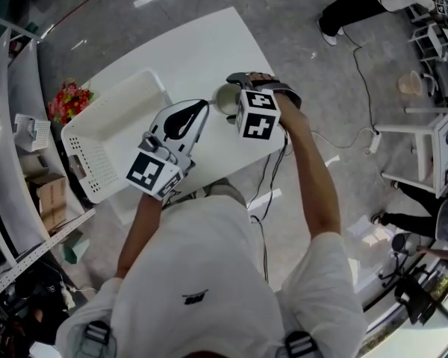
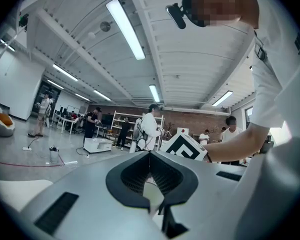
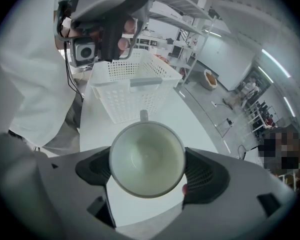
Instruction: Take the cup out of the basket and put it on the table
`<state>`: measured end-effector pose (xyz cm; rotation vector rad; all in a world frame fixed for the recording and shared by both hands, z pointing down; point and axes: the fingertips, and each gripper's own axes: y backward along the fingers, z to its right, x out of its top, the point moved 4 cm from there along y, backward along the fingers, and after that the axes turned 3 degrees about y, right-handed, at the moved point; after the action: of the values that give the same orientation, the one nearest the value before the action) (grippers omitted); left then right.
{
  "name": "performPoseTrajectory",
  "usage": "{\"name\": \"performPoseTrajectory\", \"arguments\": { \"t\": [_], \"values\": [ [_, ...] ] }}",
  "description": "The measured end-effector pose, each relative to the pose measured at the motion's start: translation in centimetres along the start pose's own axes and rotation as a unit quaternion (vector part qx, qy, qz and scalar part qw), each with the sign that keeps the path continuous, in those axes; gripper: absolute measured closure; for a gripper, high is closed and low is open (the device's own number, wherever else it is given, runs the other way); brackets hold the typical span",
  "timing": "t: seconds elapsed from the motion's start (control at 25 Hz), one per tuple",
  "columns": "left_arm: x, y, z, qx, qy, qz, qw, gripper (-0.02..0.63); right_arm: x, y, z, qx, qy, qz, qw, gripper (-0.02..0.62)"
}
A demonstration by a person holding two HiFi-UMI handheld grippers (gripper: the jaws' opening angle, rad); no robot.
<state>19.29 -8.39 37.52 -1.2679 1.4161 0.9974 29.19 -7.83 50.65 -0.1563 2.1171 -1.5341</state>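
A pale cup (image 3: 146,158) sits between the jaws of my right gripper (image 3: 147,170), which is shut on its sides. Its empty mouth faces the camera and its handle (image 3: 143,115) points toward the white mesh basket (image 3: 132,84). In the head view the cup (image 1: 222,101) hangs in the right gripper (image 1: 230,95) over the white table (image 1: 209,43), just right of the basket (image 1: 112,133). My left gripper (image 1: 203,104) is shut on nothing beside the cup, above the basket's near right corner. In its own view the left gripper (image 2: 150,155) points out into the room.
The basket fills the table's left half; bare tabletop (image 3: 190,119) lies beyond and right of the cup. Red flowers (image 1: 69,99) and a cardboard box (image 1: 51,200) stand left of the table. Cables (image 1: 358,73) run across the floor at the right, where people stand.
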Motion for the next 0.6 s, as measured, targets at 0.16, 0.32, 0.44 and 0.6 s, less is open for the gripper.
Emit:
{"name": "performPoseTrajectory", "arguments": {
  "t": [0.16, 0.32, 0.44, 0.6],
  "values": [
    [-0.5, -0.4, 0.6, -0.009, 0.002, -0.002, 1.0, 0.595, -0.8, -1.5, -0.8, 0.013, -0.013, -0.002, 1.0, 0.166],
    [-1.2, -0.8, 0.9, -0.01, 0.007, -0.013, 0.9998, 0.595, -1.8, -3.0, -1.1, 0.019, -0.024, -0.006, 1.0, 0.166],
    [-1.6, -1.5, 1.0, -0.006, 0.015, -0.014, 0.9998, 0.595, -2.5, -4.0, -1.2, 0.024, -0.032, -0.009, 0.999, 0.166],
    [-2.3, -2.1, 1.5, -0.007, 0.022, -0.018, 0.9996, 0.595, -3.3, -5.1, -1.4, 0.025, -0.042, -0.008, 0.999, 0.166]
  ]
}}
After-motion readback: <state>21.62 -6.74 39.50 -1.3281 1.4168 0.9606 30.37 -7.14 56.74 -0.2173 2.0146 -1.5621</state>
